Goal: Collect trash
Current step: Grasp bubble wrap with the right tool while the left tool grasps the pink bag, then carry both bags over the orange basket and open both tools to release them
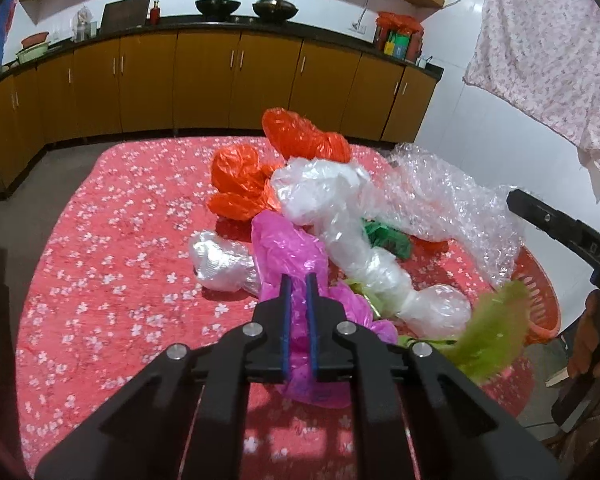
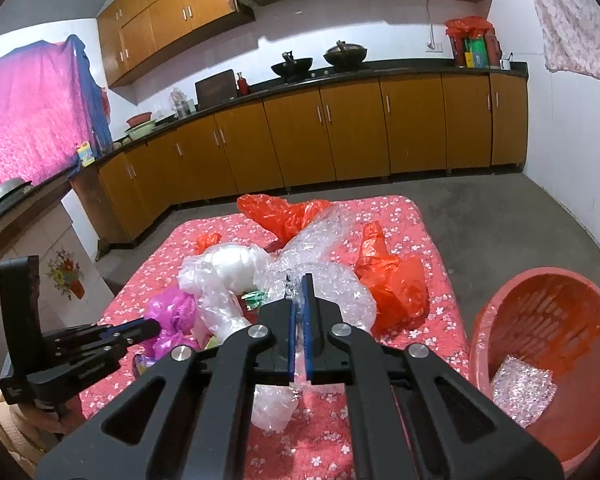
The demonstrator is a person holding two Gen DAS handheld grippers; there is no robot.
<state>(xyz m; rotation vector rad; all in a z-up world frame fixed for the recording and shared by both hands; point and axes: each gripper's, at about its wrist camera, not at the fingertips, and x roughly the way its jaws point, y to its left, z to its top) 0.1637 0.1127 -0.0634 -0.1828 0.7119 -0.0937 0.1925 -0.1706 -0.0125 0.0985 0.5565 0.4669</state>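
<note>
Both tongs angled down: left tongs [image 1: 299,280] clamped on pink bag [image 1: 288,248], right tongs [image 2: 299,282] on bubble wrap [image 2: 332,280].

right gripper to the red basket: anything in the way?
No. In the right wrist view, the right gripper, shut on bubble wrap, has only bare flowered tablecloth between it and the red basket.

Green scrap [image 1: 496,328] motion-blurred, basket [image 2: 496,320] edge-cropped
</note>
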